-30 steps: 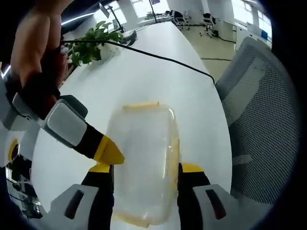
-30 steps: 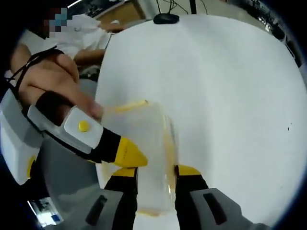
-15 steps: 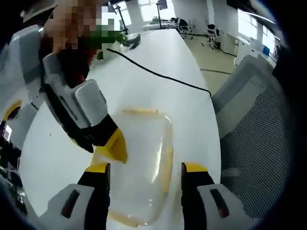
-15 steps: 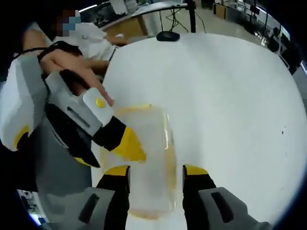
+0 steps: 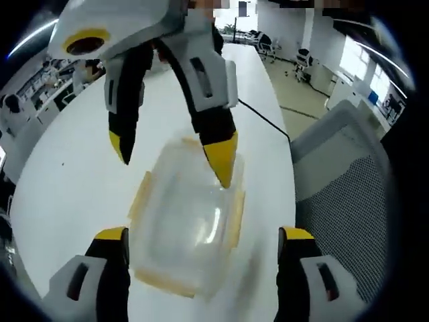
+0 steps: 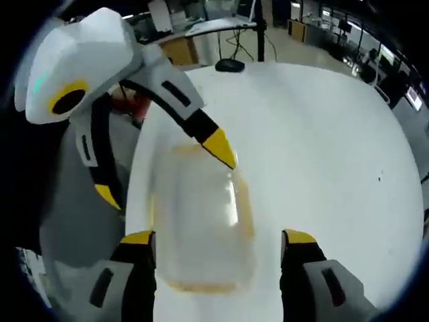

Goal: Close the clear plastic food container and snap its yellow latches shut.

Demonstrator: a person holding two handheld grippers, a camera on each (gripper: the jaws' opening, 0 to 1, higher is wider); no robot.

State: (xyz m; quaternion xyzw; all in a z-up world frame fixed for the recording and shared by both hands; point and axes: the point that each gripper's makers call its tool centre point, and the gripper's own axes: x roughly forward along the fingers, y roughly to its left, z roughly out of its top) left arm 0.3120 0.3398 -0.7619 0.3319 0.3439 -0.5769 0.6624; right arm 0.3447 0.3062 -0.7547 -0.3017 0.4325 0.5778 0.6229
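Container (image 5: pixel 186 225) between spread fingers (image 5: pixel 114 243) (untouched).

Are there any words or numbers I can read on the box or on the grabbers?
None can be read.
The clear plastic container with its yellow latches shows no print.
The left gripper and right gripper bear no letters, only yellow tips.
The white table has no label.
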